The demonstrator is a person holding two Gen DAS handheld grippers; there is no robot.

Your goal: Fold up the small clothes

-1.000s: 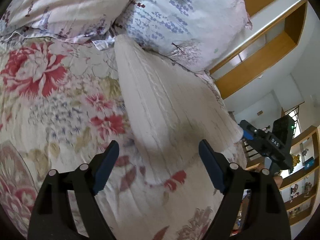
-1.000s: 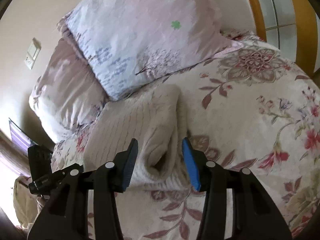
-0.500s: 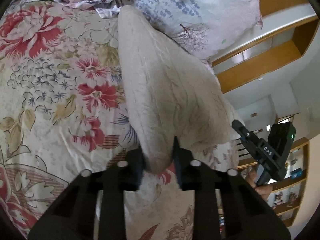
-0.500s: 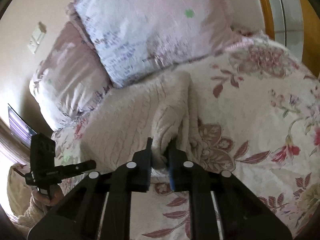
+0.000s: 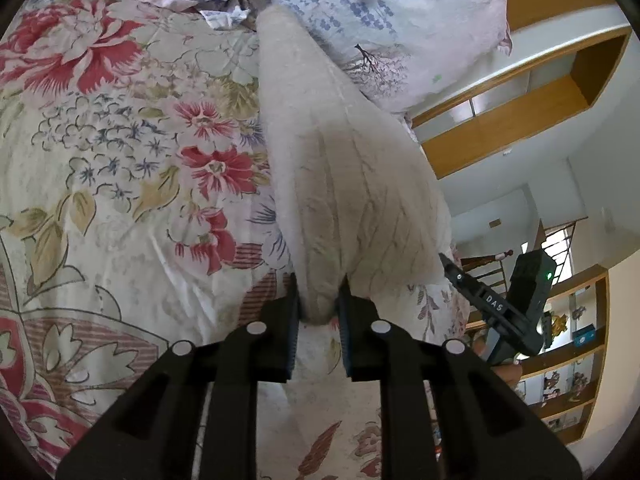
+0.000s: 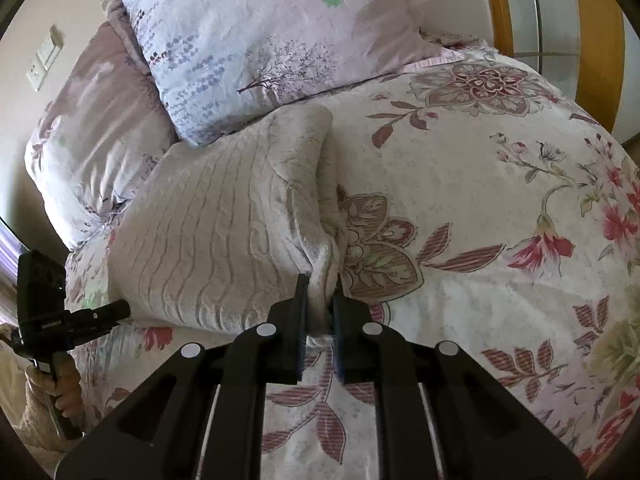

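both claws grip the soft, floppy knit (image 5: 344, 184): left claw (image 5: 319, 312) and right claw (image 6: 320, 304) each pinch a near corner.

The right gripper (image 6: 320, 300) pinches a corner of the white knit cloth (image 6: 224, 224) on the flowery bed cover (image 6: 480, 208), with 2 pillows (image 6: 260, 40) behind it.

The small knitted garment (image 6: 224, 216) is cream with a ribbed cable pattern. The bedspread (image 5: 120, 184) is pale with red and pink flowers; the pillow (image 6: 256, 40) is lilac with purple sprigs.
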